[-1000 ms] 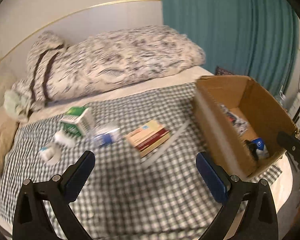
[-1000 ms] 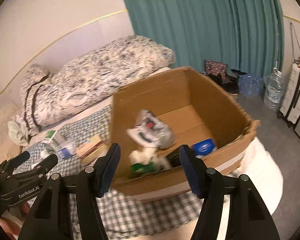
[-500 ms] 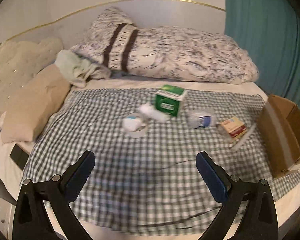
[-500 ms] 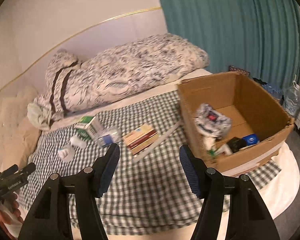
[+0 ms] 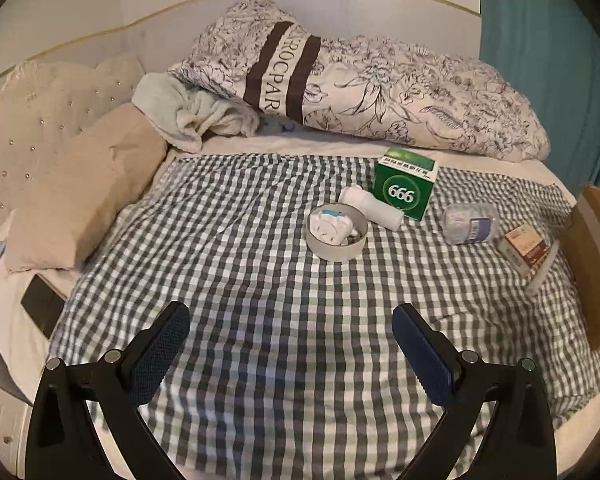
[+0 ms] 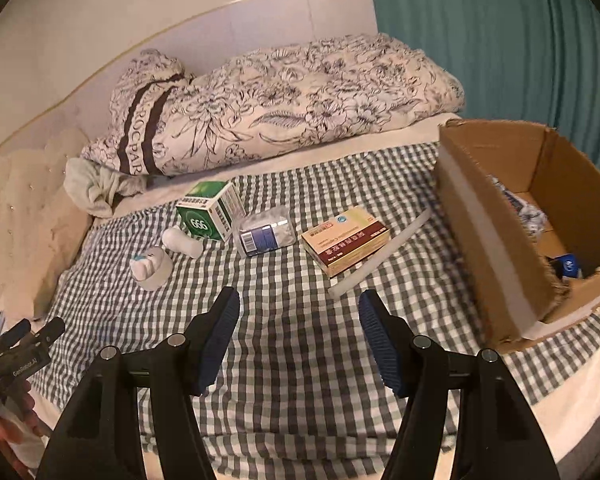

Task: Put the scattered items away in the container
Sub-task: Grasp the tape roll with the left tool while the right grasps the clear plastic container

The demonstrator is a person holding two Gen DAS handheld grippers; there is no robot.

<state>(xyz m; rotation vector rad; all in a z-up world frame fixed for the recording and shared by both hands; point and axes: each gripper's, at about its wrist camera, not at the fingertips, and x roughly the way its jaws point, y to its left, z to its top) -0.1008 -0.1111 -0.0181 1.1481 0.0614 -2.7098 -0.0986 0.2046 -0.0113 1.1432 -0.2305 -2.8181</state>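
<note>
Scattered items lie on a checked cloth: a green "666" box (image 5: pixel 405 188) (image 6: pixel 212 216), a white roll (image 5: pixel 371 207) (image 6: pixel 182 242), a round white tub (image 5: pixel 337 232) (image 6: pixel 153 267), a clear plastic packet (image 5: pixel 469 224) (image 6: pixel 265 231), a tan and red box (image 5: pixel 525 246) (image 6: pixel 346 241) and a white stick (image 6: pixel 380 255). The cardboard box (image 6: pixel 496 240) (image 5: pixel 592 264) stands at the right with several items inside. My left gripper (image 5: pixel 290 330) is open and empty, short of the tub. My right gripper (image 6: pixel 299 322) is open and empty, short of the tan box.
A floral duvet (image 5: pixel 380 92) (image 6: pixel 292 96) lies behind the items. A beige pillow (image 5: pixel 80 196) and pale towel (image 5: pixel 188 108) sit at the left. A teal curtain (image 6: pixel 500 32) hangs at the right. The left gripper shows at the right view's lower left (image 6: pixel 20 344).
Both views have swung left, away from the cardboard box and toward the scattered items. Both grippers stayed open and empty.
</note>
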